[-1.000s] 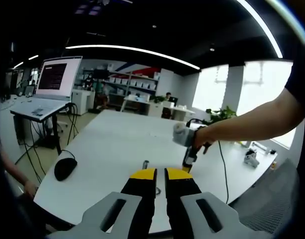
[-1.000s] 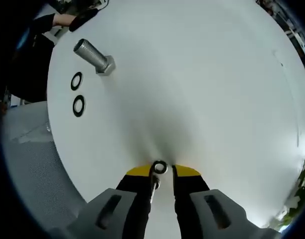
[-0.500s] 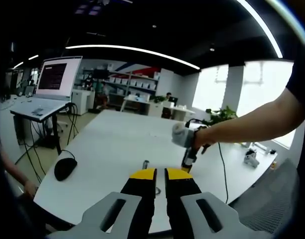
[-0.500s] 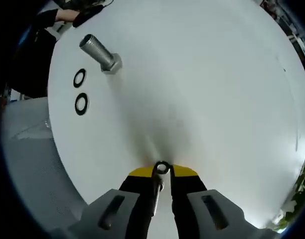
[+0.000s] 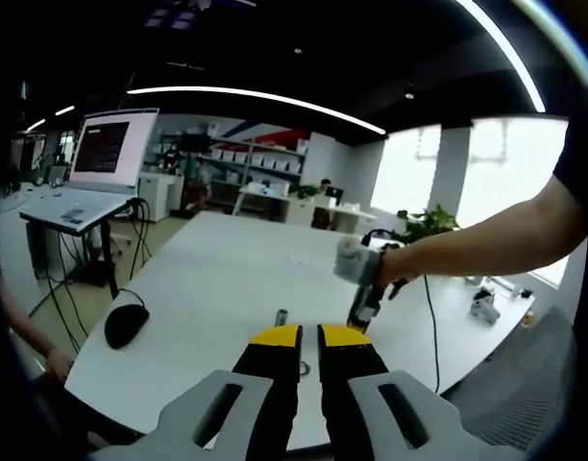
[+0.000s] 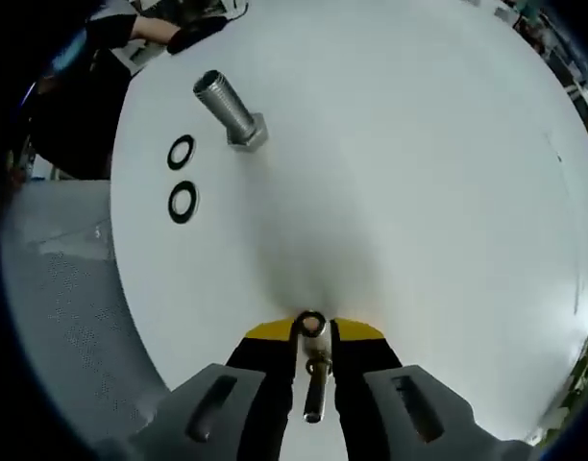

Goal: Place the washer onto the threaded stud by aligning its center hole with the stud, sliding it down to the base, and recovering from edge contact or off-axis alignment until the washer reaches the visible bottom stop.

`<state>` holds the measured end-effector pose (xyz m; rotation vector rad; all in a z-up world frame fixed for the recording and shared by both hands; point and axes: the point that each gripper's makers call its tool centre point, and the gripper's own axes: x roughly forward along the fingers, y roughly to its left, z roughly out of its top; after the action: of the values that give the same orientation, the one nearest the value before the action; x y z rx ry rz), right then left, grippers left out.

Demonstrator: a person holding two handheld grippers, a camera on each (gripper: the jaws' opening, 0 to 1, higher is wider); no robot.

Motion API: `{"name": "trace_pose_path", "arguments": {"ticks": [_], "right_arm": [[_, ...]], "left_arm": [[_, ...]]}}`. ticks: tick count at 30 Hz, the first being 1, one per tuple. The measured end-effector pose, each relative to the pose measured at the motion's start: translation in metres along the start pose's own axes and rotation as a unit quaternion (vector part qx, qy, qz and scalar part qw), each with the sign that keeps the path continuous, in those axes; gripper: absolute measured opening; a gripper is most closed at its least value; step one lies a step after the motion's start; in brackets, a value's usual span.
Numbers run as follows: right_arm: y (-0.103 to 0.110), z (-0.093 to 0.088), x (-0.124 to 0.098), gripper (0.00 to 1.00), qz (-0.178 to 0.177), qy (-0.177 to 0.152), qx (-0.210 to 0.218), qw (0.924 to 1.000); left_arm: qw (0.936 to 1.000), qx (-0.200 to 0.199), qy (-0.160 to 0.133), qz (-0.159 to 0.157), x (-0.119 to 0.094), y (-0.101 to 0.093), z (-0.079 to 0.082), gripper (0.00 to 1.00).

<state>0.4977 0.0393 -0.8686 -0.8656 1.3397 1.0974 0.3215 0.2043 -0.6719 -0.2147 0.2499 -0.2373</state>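
The right gripper [image 6: 313, 331] is clamped on a washer [image 6: 310, 324] above the table [image 6: 419, 173]; transport step in hand; threaded stud [image 6: 231, 109] stands at 11 o'clock, two spare washers [image 6: 182, 177] beside; next, centre hole over stud.

bright ceiling strips, warped edges

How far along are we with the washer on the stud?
Done: the right gripper is shut on a washer at its jaw tips. In hand: it hangs above the white table, apart from the threaded stud. Left: align, slide down to the base. Two washers lie beside the stud.
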Motion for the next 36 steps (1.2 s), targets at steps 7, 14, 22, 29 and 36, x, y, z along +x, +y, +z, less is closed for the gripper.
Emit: {"name": "trace_pose_path", "arguments": {"ticks": [7, 14, 22, 29, 36], "right_arm": [[-0.003, -0.001, 0.001, 0.17, -0.029, 0.018, -0.055, 0.9979], [-0.001, -0.002, 0.000, 0.15, -0.054, 0.033, -0.113, 0.9916], [-0.001, 0.004, -0.017, 0.15, -0.056, -0.005, -0.121, 0.9911], [0.002, 0.007, -0.037, 0.15, -0.048, -0.021, -0.135, 0.9895], [0.006, 0.005, -0.059, 0.15, -0.036, -0.019, -0.146, 0.9885]], "left_arm": [[1.0000, 0.000, 0.001, 0.001, 0.000, 0.000, 0.000, 0.04], [1.0000, 0.000, 0.000, 0.001, 0.000, 0.000, 0.000, 0.04], [1.0000, 0.000, -0.001, 0.000, 0.000, 0.000, 0.000, 0.04], [1.0000, 0.000, -0.001, -0.001, 0.000, 0.000, 0.000, 0.04], [1.0000, 0.000, -0.001, -0.001, 0.000, 0.000, 0.000, 0.04]]}}
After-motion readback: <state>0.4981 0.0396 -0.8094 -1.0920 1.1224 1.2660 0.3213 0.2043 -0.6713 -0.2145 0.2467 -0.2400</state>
